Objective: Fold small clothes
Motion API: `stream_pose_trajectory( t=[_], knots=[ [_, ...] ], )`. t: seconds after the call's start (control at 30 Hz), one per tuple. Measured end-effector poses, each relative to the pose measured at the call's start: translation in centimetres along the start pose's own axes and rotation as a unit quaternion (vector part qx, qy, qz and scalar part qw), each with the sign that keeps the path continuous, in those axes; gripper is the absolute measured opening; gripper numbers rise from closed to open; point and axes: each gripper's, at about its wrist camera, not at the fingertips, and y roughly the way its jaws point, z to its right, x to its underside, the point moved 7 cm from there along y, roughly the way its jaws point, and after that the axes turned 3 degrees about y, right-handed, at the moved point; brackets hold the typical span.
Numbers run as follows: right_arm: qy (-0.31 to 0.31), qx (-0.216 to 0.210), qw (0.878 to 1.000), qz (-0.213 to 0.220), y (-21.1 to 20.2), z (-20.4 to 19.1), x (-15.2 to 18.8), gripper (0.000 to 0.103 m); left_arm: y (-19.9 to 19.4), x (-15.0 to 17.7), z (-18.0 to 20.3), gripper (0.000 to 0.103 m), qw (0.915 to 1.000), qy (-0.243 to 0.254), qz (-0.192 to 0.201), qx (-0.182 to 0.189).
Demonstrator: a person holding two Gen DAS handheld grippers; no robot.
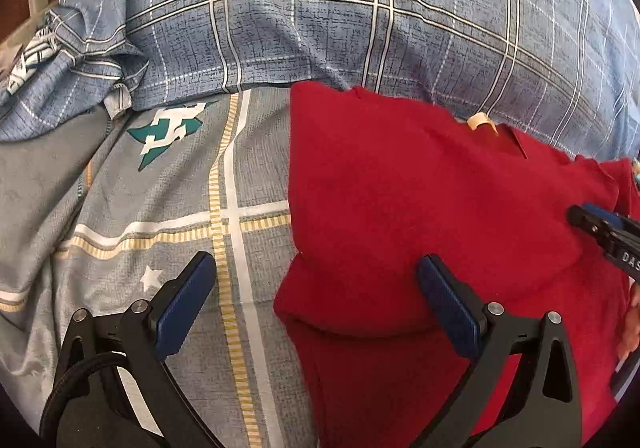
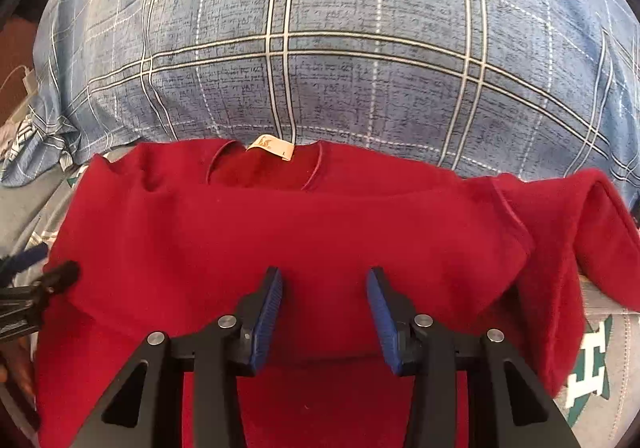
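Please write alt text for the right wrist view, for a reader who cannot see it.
A red shirt lies on a bed, its collar and beige neck label towards a blue plaid pillow. The right gripper is over the shirt with open jaws, gripping nothing. The left gripper shows at the left edge.

One red garment [image 2: 304, 244] lies on the bed, with one cream neck label [image 2: 269, 146] at its collar; one blue plaid pillow [image 2: 320, 47] sits behind it; one grey patterned bedsheet [image 1: 168, 207] lies beneath, on which the left wrist view shows one teal-and-white emblem [image 1: 170, 131] and one small white star [image 1: 151, 278]; two claws are counted in all, the left claw [image 1: 316, 288] and the right claw [image 2: 324, 300], each with two blue-padded fingers [image 2: 269, 312]; one white cable [image 2: 20, 87] shows at the far left edge.
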Motion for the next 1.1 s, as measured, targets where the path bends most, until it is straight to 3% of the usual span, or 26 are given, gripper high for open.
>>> stream_pose_trajectory(
  t=[0.23,0.43,0.77,0.87,0.93,1.0,1.1],
  knots=[
    [0.015,0.013,1.000,0.012,-1.7,1.4,-0.6,0.043,-0.1,-0.1,0.2,0.102,0.9999,0.008,0.004,-0.007],
    [-0.002,0.053,0.999,-0.007,-0.6,0.3,-0.4,0.043,-0.1,-0.1,0.1,0.102,0.9999,0.009,0.004,-0.009],
    [-0.013,0.066,0.998,-0.017,-1.5,0.7,0.1,0.043,-0.1,-0.1,0.1,0.102,0.9999,0.009,0.005,-0.011],
    [0.025,0.051,0.998,0.012,-4.5,2.9,-0.8,0.044,-0.1,-0.1,0.1,0.102,0.9999,0.008,0.005,-0.012],
    [0.062,0.044,0.997,0.030,-6.4,5.4,-1.7,0.052,-0.1,-0.1,0.1,0.102,0.9999,0.008,0.005,-0.012],
    [0.123,0.042,0.990,0.047,-8.0,9.1,-2.4,0.072,-0.1,-0.1,0.0,0.102,0.9999,0.007,0.005,-0.012],
    [0.231,0.021,0.971,0.055,-9.0,14.5,-2.7,0.072,-0.1,-0.1,0.0,0.102,0.9999,0.007,0.005,-0.012]
  ],
)
